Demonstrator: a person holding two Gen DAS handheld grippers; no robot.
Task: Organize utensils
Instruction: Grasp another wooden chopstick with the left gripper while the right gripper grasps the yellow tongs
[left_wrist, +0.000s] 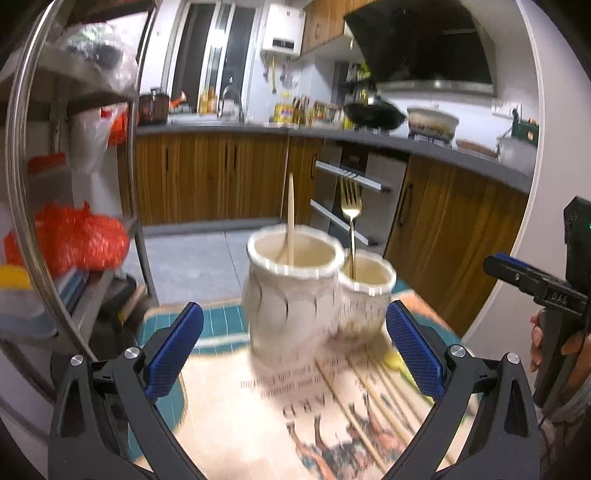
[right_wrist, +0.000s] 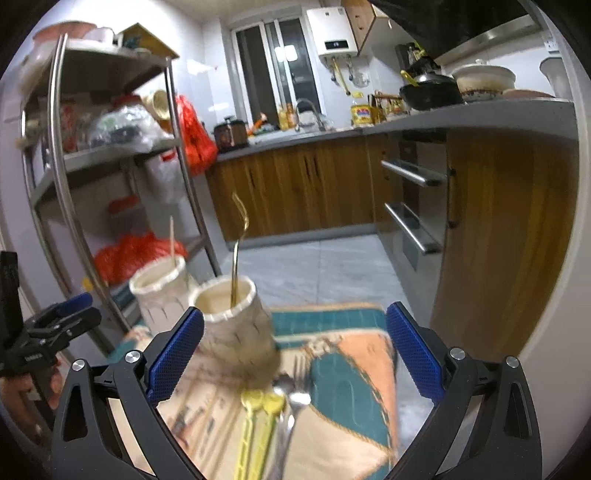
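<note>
Two joined white ceramic holders stand on a patterned mat. The larger holder has a wooden chopstick standing in it. The smaller holder has a gold fork upright in it. My left gripper is open, just in front of the holders, with nothing between its pads. Loose chopsticks lie on the mat near it. My right gripper is open too, with the small holder by its left finger. Yellow-handled utensils, a steel spoon and a steel fork lie on the mat below it.
A metal shelf rack with red bags stands to the left. Wooden cabinets and a grey counter run along the back and right. In the left wrist view the other gripper and a hand show at the right edge. Grey floor tiles lie beyond the mat.
</note>
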